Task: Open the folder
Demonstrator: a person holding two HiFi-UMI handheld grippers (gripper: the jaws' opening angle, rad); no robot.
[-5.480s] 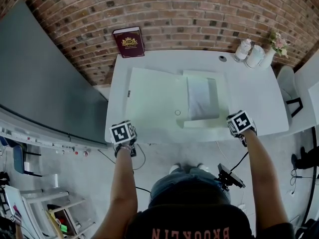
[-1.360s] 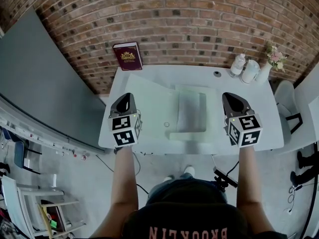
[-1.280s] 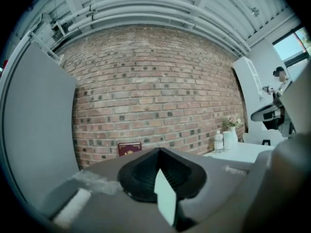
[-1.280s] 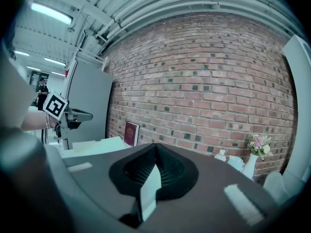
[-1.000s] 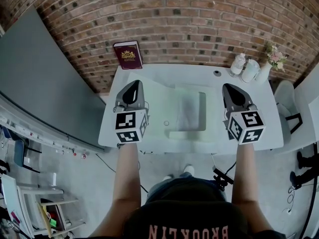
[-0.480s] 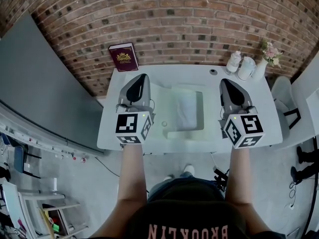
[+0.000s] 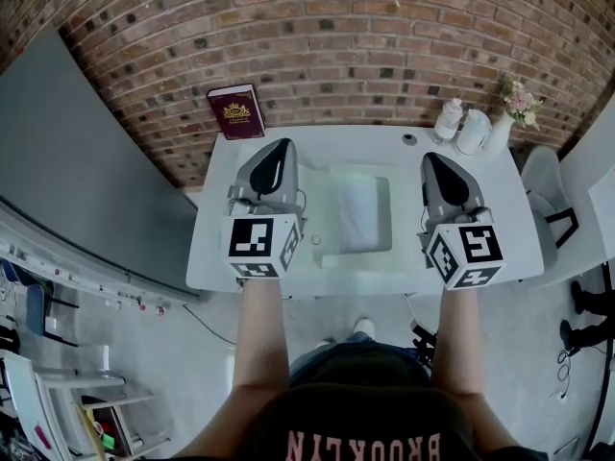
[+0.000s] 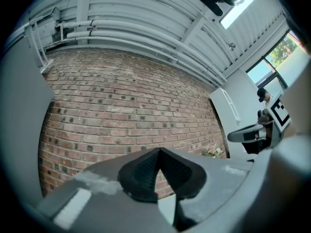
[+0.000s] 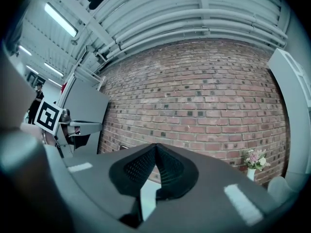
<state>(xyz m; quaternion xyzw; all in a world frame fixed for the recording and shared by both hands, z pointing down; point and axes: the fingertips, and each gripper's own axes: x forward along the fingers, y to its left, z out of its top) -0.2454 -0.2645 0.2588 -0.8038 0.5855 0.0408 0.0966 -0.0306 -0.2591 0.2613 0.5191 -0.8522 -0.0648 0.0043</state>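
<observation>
Pale green folder (image 7: 322,205) — flat, open, paper (image 7: 363,209) inside

Left gripper (image 8: 158,154), right gripper (image 9: 155,148): closed, empty, level.

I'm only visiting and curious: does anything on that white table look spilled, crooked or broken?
Nothing stands out. The pale green folder lies open and flat on the table, with paper neatly inside. The bottles and the flower vase stand upright at the far right corner. No spill or damage shows.
</observation>
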